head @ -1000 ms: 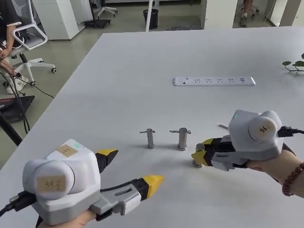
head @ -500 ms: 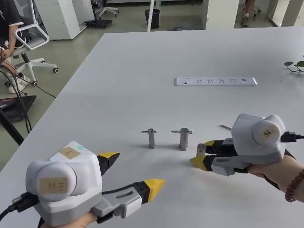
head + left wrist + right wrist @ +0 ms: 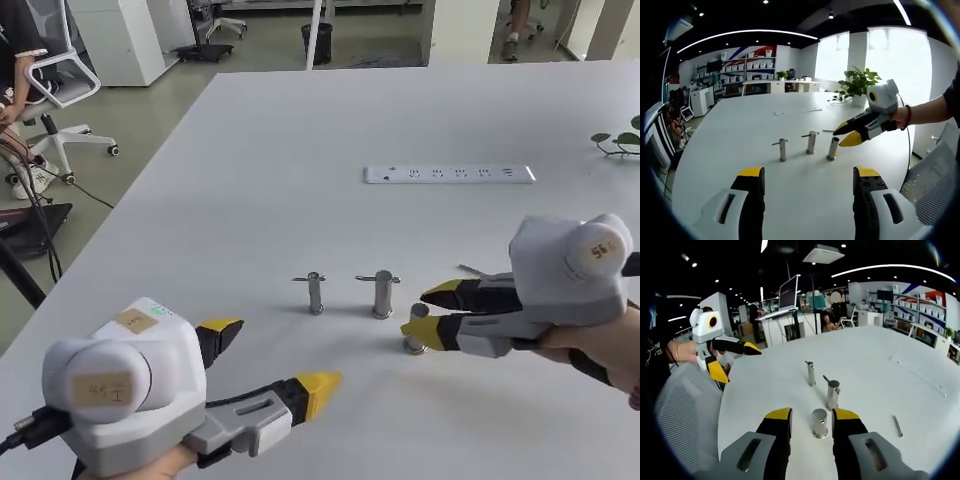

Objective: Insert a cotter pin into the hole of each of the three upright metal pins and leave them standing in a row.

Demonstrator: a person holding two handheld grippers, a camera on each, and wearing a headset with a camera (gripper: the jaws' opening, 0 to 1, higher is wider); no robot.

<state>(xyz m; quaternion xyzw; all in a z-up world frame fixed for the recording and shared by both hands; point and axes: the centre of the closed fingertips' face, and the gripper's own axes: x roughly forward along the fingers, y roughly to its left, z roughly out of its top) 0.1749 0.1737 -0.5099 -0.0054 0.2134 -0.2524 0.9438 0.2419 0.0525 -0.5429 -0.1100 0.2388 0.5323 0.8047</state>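
White workbench, open office behind. Right gripper: parted, straddling bare third pin, gap either side, not clamped. Just ahead of those jaws: middle pin, then far pin, both upright, both already crossed with cotters. Off to the right of the same jaws, flat on the bench: loose cotter pin, probably the last one. Left gripper: spread open, holding nothing, row well ahead of its tips. Risks: could topple third pin if closed off-centre or too high; could shove it out of line; could clip middle pin when backing out. Hole direction on third pin not readable, so might face wrong for insertion.
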